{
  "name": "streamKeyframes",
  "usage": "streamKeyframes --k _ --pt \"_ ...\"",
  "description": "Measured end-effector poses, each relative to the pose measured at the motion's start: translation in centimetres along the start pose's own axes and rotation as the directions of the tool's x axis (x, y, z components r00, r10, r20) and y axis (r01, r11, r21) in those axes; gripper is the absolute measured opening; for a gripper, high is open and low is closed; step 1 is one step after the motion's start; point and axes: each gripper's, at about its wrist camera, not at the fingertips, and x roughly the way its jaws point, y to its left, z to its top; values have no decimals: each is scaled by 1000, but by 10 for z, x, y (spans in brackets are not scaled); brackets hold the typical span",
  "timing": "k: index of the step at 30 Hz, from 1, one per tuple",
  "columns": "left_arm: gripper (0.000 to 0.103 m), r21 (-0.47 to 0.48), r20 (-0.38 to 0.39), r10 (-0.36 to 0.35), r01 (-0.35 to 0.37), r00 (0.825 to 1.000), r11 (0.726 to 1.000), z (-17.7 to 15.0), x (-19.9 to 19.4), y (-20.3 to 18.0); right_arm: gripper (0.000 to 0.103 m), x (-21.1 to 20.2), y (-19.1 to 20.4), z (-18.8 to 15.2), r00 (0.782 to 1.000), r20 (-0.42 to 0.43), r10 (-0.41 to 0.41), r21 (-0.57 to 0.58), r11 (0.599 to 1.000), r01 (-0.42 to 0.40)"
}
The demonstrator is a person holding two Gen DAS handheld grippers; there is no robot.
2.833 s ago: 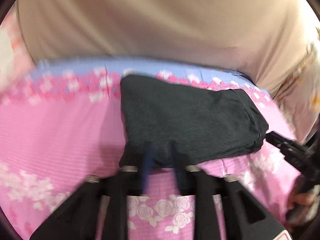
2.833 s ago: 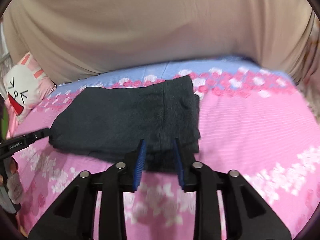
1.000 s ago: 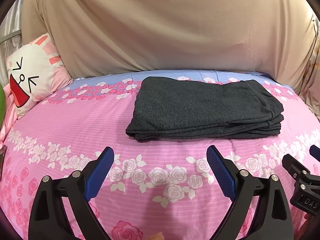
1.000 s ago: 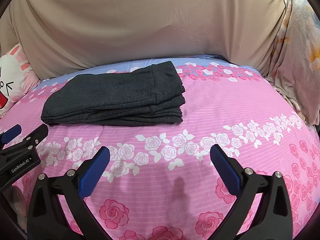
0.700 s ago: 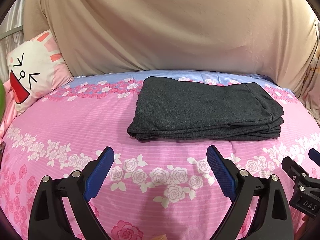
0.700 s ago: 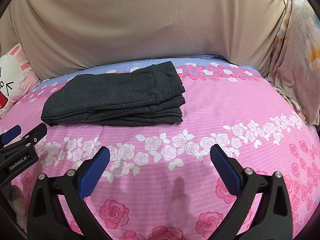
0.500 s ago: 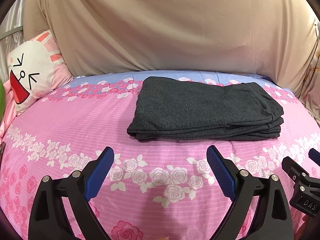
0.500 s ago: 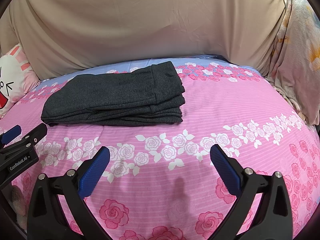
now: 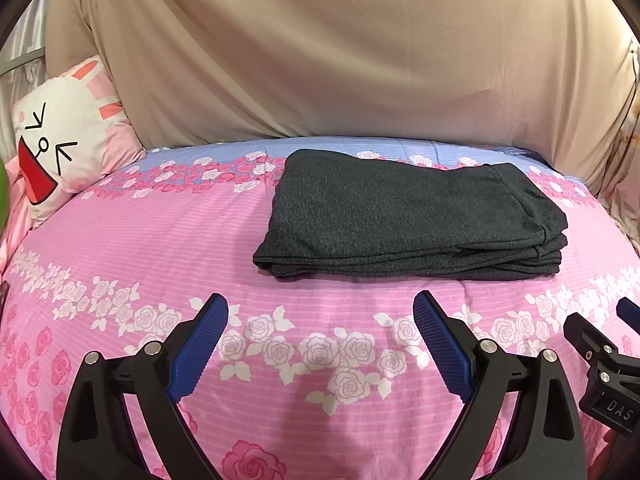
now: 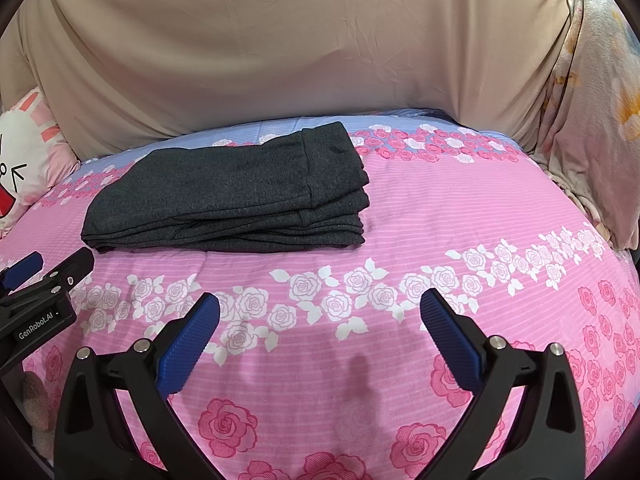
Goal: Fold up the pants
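- Left wrist view: my left gripper (image 9: 321, 312) has its jaws spread wide with nothing between them, held over the pink rose-print bed (image 9: 160, 248).
- The pants (image 9: 408, 216) lie ahead of it, folded into a stacked dark grey rectangle, resting flat on the bed near its far edge, apart from both grippers.
- A bunny pillow (image 9: 64, 148) leans at the far left against the beige cloth (image 9: 320, 48) behind the bed.
- The right gripper (image 9: 608, 368) shows at the right edge; I cannot tell its jaws from here.
- Right wrist view: my right gripper (image 10: 320, 312) is also gaping wide and empty above the bed (image 10: 460, 208).
- The pants (image 10: 232, 192) sit ahead and to the left, layers visible along the near edge.
- The left gripper (image 10: 44, 300) pokes in at the left, short of the pants.
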Motion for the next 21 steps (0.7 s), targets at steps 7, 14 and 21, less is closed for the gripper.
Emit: streamKeyframes --k 7,14,21 --pt "92 7 33 44 -44 998 999 -3 -5 -3 98 0 0 0 1000 1 0 0 1000 0" --pt "91 22 42 26 -27 999 999 -3 -7 -5 98 1 -1 0 1000 0 1 0 1000 -1" --pt "87 29 22 30 -30 999 999 -2 -3 -7 98 1 0 -1 1000 0 -2 1 1000 2"
